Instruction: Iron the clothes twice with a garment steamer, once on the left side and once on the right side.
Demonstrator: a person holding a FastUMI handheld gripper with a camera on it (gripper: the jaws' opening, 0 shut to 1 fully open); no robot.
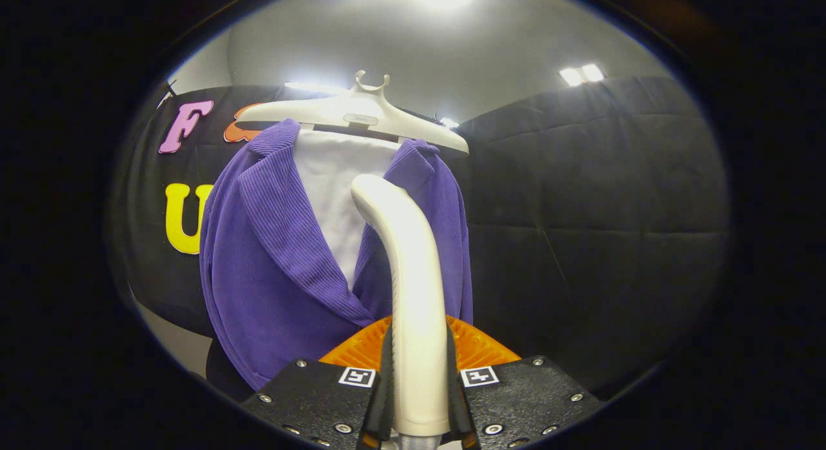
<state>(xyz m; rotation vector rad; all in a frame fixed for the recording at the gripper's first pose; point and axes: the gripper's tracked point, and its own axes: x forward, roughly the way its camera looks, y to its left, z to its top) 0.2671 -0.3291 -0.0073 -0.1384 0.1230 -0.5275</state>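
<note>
I am holding the steamer (pixel 406 288) tight; my gripper (pixel 419 398) is squeezing its handle from both sides, and the handle is sticking up between my fingers; the steamer's head is pointing at the jacket (pixel 271 269), high up near the middle where the collar folds are meeting. The purple jacket is hanging on a pale hanger (pixel 355 114), over a white board (pixel 329 185) that is showing in the open front. I am thinking this is the start of a pass; to do it well I am wanting to keep the head close and flat to the cloth and slide it slowly down one side, then do the other side the same way. The jacket's left edge is sitting near the wall; its right edge is hanging beside a wide dark wall (pixel 594 211) with lots of open room, so moving that way is looking easy; I am taking care not to bump the hanger.
</note>
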